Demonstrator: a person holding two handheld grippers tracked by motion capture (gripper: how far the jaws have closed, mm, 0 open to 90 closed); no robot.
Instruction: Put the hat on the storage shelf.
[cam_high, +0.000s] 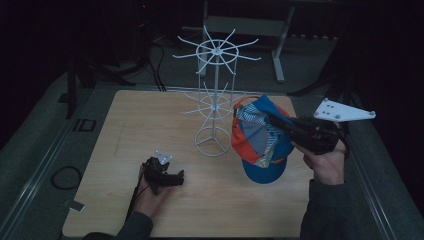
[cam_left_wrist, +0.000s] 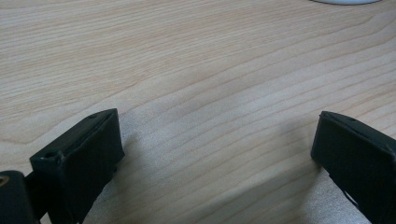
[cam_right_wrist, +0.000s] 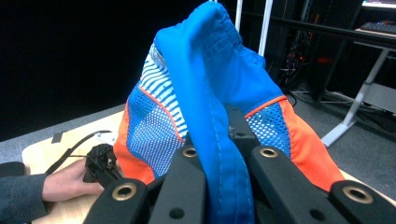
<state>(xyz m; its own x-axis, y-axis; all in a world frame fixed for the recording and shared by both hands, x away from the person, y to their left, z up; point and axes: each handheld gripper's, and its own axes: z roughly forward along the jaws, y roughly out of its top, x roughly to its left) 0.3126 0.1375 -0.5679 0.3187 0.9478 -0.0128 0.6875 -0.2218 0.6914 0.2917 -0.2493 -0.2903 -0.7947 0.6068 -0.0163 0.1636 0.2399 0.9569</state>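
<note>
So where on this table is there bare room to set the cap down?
Free: the left half of the table, between its left edge and the white wire rack, and the near strip right of the left gripper. Crowded: around the rack's base, where the right gripper holds the cap.

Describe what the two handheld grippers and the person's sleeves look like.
Both are black. The left gripper has wide, flat, blocky jaws, a small grey plate on top and a dark cable trailing back past the hand. The right gripper carries a larger pale grey three-cornered plate with small dark dots, and its jaw arms show round metal-ringed holes. The person wears dark grey long sleeves.
</note>
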